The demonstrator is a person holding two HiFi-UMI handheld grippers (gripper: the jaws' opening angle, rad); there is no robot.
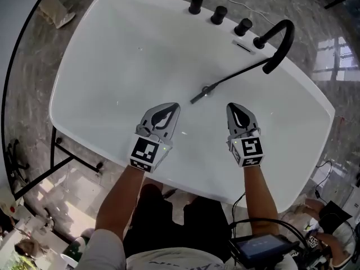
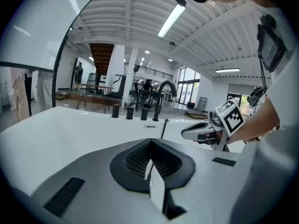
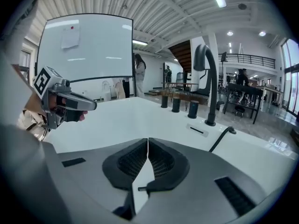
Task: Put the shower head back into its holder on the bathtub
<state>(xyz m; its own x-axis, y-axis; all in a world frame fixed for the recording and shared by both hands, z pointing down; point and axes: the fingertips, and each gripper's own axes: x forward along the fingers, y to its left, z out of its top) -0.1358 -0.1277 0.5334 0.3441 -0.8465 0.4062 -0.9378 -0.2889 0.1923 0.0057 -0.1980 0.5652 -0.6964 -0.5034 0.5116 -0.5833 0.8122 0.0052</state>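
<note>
The black shower head (image 1: pixel 198 96) lies inside the white bathtub (image 1: pixel 112 55), its thin hose (image 1: pixel 236 76) running up to the right rim beside the curved black faucet (image 1: pixel 283 35). In the right gripper view the hose (image 3: pixel 223 137) rises to the rim right of the faucet (image 3: pixel 209 80). My left gripper (image 1: pixel 174 109) and right gripper (image 1: pixel 233 109) hover side by side over the near part of the tub, just short of the shower head. Both are shut with nothing between the jaws. Which fitting is the holder I cannot tell.
Three black knobs (image 1: pixel 219 14) stand along the far rim, with a dark slot (image 1: pixel 243 48) by the faucet base. A black metal frame (image 1: pixel 67 159) props the tub at the near left. Marble floor surrounds it. Cables and a device (image 1: pixel 260 247) hang at the person's waist.
</note>
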